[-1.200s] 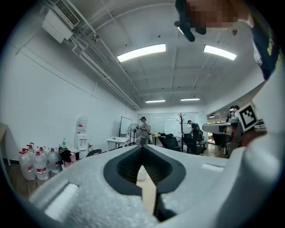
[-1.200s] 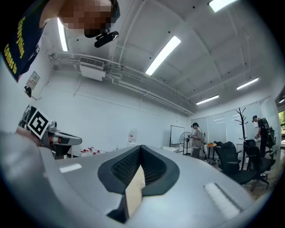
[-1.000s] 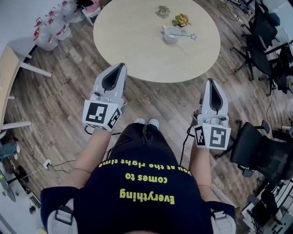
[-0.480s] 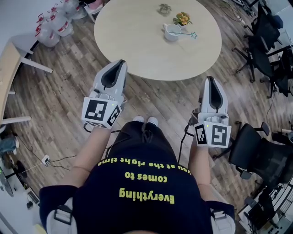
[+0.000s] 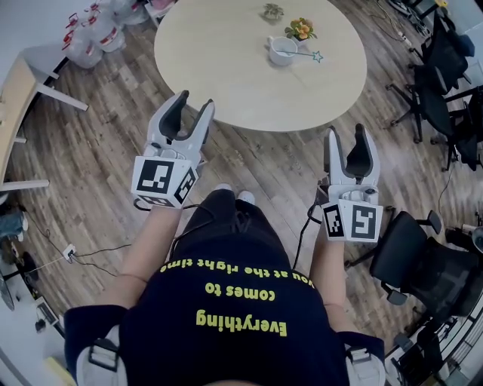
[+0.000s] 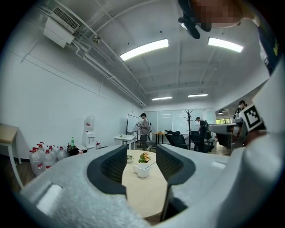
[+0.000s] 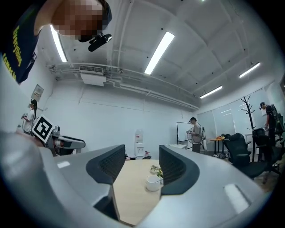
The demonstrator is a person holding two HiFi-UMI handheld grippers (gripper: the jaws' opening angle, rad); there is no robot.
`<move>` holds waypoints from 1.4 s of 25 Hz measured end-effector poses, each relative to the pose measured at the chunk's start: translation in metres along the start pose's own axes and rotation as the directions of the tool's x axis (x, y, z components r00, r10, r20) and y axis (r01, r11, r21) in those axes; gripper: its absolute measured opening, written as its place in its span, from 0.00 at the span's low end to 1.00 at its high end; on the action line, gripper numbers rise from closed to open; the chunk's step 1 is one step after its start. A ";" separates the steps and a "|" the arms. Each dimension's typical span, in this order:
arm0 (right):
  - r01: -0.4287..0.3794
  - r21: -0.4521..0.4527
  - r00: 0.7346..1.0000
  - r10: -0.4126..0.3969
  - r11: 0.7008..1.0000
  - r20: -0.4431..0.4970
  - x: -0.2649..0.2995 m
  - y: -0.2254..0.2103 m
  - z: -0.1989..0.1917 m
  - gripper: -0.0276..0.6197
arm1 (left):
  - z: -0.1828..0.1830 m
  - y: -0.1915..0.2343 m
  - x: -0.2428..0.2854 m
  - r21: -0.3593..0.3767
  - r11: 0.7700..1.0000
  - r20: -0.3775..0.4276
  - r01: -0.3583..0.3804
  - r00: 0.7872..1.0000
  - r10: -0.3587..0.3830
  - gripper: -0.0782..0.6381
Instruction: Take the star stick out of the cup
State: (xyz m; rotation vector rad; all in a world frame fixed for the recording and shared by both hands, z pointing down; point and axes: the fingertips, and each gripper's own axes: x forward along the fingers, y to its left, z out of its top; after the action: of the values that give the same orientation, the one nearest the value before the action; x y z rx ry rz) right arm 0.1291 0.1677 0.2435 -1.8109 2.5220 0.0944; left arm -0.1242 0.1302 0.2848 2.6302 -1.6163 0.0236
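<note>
A white cup (image 5: 283, 51) stands at the far right of the round table (image 5: 226, 75), with the star stick (image 5: 308, 55) leaning out of it, star end toward the right. Through the left gripper view the cup (image 6: 142, 169) and the stick (image 6: 151, 164) show far off between the jaws. The cup (image 7: 152, 183) is also visible in the right gripper view. My left gripper (image 5: 195, 103) and right gripper (image 5: 346, 133) hover over the floor, short of the table's near edge. Both sets of jaws are opening with nothing between them.
Orange flowers (image 5: 299, 31) and a small plant (image 5: 271, 12) sit just behind the cup. Office chairs (image 5: 423, 260) stand at the right, water bottles (image 5: 90, 34) at the top left, a desk (image 5: 15, 113) at the left. A person (image 6: 143, 129) stands far behind the table.
Both grippers' jaws have gone from shut to spread apart. The hands have stayed in about the same place before the table.
</note>
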 end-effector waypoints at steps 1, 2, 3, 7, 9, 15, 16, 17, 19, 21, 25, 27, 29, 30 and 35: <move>-0.001 0.003 1.000 0.001 1.000 0.003 0.000 -0.002 0.000 0.42 | -0.001 -0.001 0.002 0.002 1.000 -0.004 -0.002 1.000 0.002 0.40; -0.002 0.007 1.000 0.002 1.000 0.005 0.002 -0.003 -0.001 0.43 | -0.001 -0.001 0.003 0.003 1.000 -0.006 -0.004 1.000 0.004 0.40; -0.003 0.011 1.000 0.003 1.000 0.007 0.004 -0.004 -0.002 0.44 | -0.001 -0.001 0.006 0.003 1.000 -0.005 -0.006 1.000 0.006 0.41; 0.002 0.021 1.000 -0.002 1.000 0.007 0.017 -0.010 -0.005 0.45 | -0.001 0.006 0.023 -0.003 1.000 0.001 -0.004 1.000 0.004 0.41; 0.010 0.020 1.000 -0.010 1.000 0.005 0.028 -0.013 -0.006 0.46 | 0.000 0.010 0.035 -0.006 1.000 0.004 0.007 1.000 -0.007 0.42; 0.033 0.001 0.999 -0.033 0.999 0.017 0.074 -0.019 0.000 0.46 | 0.007 0.037 0.079 -0.005 0.999 0.017 0.043 0.999 -0.043 0.42; 0.037 -0.001 0.999 -0.037 0.999 0.020 0.083 -0.020 0.001 0.46 | 0.009 0.043 0.088 0.000 0.999 0.019 0.049 0.999 -0.049 0.43; 0.040 -0.004 0.999 -0.040 0.999 0.023 0.093 -0.020 0.002 0.46 | 0.011 0.048 0.097 0.005 0.998 0.021 0.057 0.998 -0.057 0.43; 0.048 -0.010 0.998 -0.048 0.999 0.027 0.111 -0.021 0.003 0.46 | 0.015 0.058 0.114 0.016 0.997 0.024 0.074 0.997 -0.074 0.44; 0.058 -0.015 0.998 -0.057 0.998 0.031 0.128 -0.021 0.003 0.47 | 0.019 0.067 0.130 0.024 0.995 0.027 0.094 0.995 -0.094 0.46; 0.074 -0.017 0.997 -0.073 0.997 0.029 0.157 -0.022 0.000 0.49 | 0.022 0.086 0.159 0.023 0.992 0.032 0.123 0.992 -0.124 0.50; 0.080 -0.017 0.996 -0.080 0.997 0.028 0.168 -0.023 -0.002 0.50 | 0.019 0.094 0.170 0.018 0.991 0.025 0.134 0.991 -0.134 0.51; 0.085 -0.015 0.996 -0.085 0.996 0.027 0.177 -0.024 -0.004 0.51 | 0.016 0.100 0.180 0.014 0.990 0.014 0.142 0.990 -0.142 0.52; 0.087 -0.014 0.996 -0.087 0.996 0.025 0.180 -0.025 -0.005 0.51 | 0.015 0.102 0.184 0.013 0.989 0.009 0.144 0.989 -0.144 0.53; 0.079 -0.017 0.997 -0.079 0.997 -0.003 0.193 -0.034 -0.015 0.54 | 0.007 0.106 0.204 0.004 0.990 -0.011 0.142 0.990 -0.142 0.54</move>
State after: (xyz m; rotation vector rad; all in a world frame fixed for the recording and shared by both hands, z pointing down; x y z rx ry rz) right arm 0.0997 -0.0264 0.2452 -1.9157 2.4553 0.1103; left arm -0.1267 -0.1000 0.2907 2.7361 -1.4234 0.0351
